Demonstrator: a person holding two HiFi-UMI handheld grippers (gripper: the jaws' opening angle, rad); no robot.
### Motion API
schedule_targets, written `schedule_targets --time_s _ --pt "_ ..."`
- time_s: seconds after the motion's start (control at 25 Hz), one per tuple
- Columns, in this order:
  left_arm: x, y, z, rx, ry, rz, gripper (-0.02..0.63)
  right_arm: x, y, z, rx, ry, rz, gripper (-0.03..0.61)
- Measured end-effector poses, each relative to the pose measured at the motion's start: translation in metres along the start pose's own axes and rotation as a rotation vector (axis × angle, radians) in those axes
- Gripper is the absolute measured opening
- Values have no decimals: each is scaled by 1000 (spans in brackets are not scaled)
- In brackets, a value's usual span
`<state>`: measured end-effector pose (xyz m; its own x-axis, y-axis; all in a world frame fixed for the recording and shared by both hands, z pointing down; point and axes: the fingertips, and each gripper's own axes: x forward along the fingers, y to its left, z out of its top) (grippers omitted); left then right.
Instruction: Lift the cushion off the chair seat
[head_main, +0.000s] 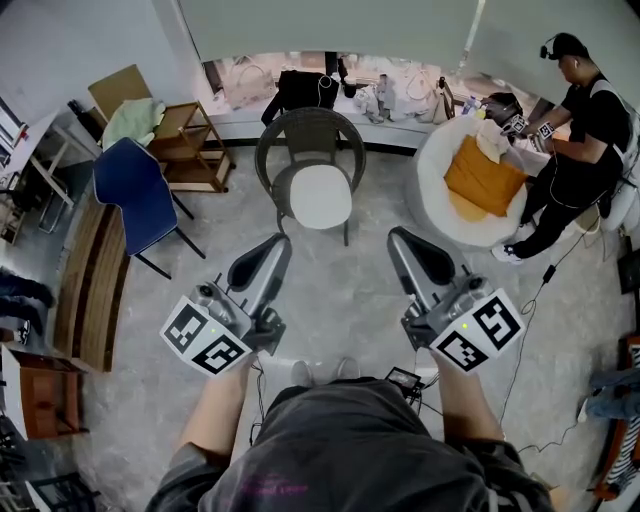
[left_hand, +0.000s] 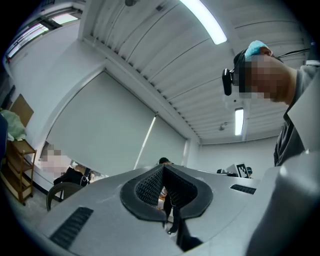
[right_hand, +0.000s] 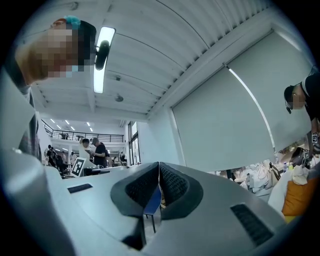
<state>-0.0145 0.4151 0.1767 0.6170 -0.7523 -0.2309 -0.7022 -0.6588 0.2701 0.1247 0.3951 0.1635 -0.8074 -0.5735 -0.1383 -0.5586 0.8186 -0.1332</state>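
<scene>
Cushion (head_main: 321, 196): white, flat on the chair (head_main: 306, 128) seat ahead of you, untouched.
Left gripper (head_main: 272, 248): jaws pressed together on nothing, well short of the cushion; you likely haven't begun reaching.
Right gripper (head_main: 400, 242): likewise closed, empty.

Head view: set high above the person's lap, facing forward and steeply down, with the left gripper (head_main: 274, 244) and right gripper (head_main: 398, 236) close below and the wicker chair (head_main: 310, 135) farther off across the floor.

Left gripper view: mounted just behind that gripper's jaws, looking along them and tilted slightly upward, mostly at the roller blind (left_hand: 115, 135) and ceiling (left_hand: 165, 60). Shares the wicker chair, low at its left.

Right gripper view: mounted likewise, also tilted up. Shares the blue chair (right_hand: 152, 200) and orange cushion (right_hand: 300, 197) with the head view.
</scene>
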Motion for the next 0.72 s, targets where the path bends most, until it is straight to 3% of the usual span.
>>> schedule_targets --time_s 0.32,0.72 --pt "28 -30 -11 29 -7 34 9 -30 -31 12 18 -13 36 14" --pt "36 -14 -15 24 -10 63 9 -24 -48 3 31 7 38 14"
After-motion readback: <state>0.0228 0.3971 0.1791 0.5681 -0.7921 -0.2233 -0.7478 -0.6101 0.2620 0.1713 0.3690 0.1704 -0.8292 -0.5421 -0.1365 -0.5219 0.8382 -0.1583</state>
